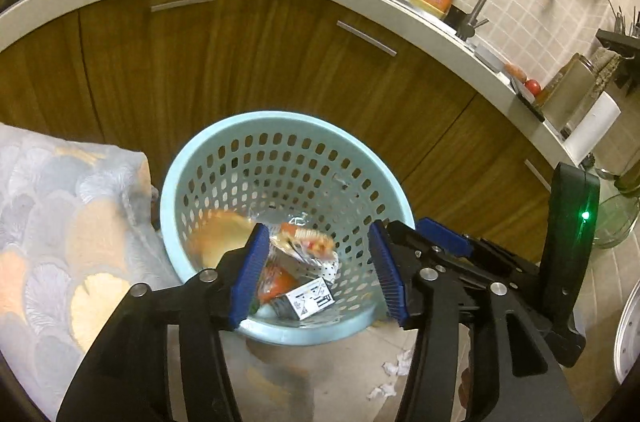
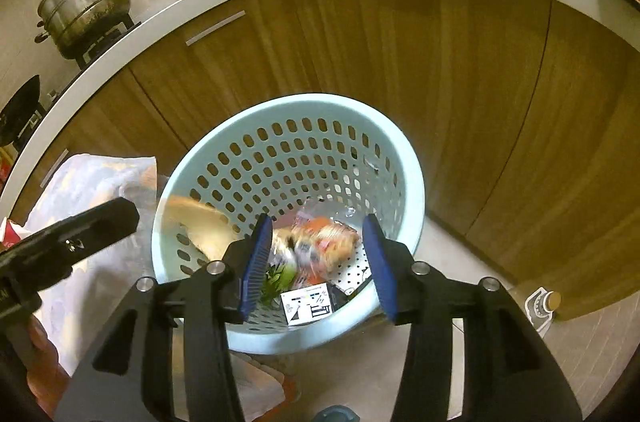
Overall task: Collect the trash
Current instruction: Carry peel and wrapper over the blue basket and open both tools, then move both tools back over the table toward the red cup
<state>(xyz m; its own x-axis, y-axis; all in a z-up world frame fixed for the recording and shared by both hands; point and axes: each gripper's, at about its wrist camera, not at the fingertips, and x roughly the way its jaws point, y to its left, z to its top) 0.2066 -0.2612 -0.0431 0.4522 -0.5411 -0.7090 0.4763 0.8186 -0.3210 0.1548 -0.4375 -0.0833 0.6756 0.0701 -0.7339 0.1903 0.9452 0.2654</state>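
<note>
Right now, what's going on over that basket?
A person holds both grippers over the light blue perforated basket on the kitchen floor. The left gripper and right gripper both stand open with nothing between their pads. Two blurred pieces look to be dropping in: an orange-and-pale piece by the left wall and a snack wrapper in the middle. A small white carton already lies inside. Crumpled paper scraps remain on the floor.

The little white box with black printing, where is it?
The little white box lies at the bottom of the light blue basket, near its front wall, below the crinkly snack wrapper, in both wrist views.
</note>
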